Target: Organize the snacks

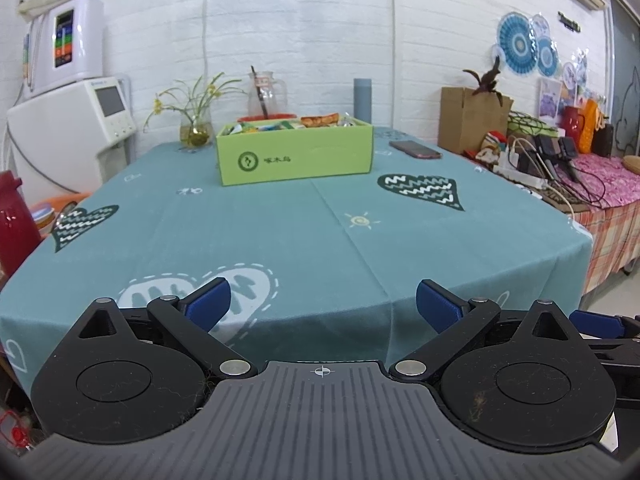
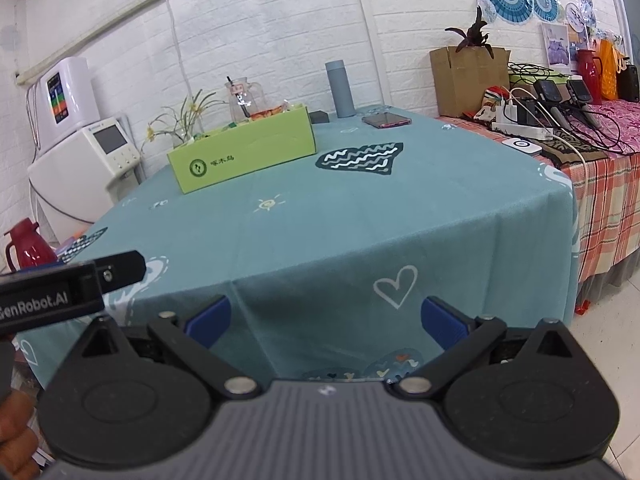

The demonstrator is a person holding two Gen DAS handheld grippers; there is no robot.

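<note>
Nearest to me are my own two grippers, both held off the near edge of the table with nothing between their blue pads. My left gripper (image 1: pixel 323 306) has its jaws spread wide, hanging just short of the teal tablecloth (image 1: pixel 280 232) where it drapes over the near edge. My right gripper (image 2: pixel 325 318) is spread just as wide and sits off the near right corner of the table, looking across it at an angle. In the right wrist view the black body of my left gripper pokes in from the left, and part of my hand (image 2: pixel 16 432) shows at the lower left.

The snacks (image 1: pixel 320 120) are all in the green box (image 1: pixel 296 156), which stands toward the far edge of the tabletop, roughly midway along it, its long printed side facing me. Packets fill it to the rim; I cannot tell what each one is.

Behind the box, along the far edge, stand a vase of yellow flowers (image 1: pixel 195 130), a glass pitcher (image 1: pixel 266 94) and a grey flask (image 1: pixel 363 100). A phone (image 1: pixel 416 149) lies flat near the far right corner, apart from the box. The near half of the tabletop carries only the cloth's heart prints.
</note>
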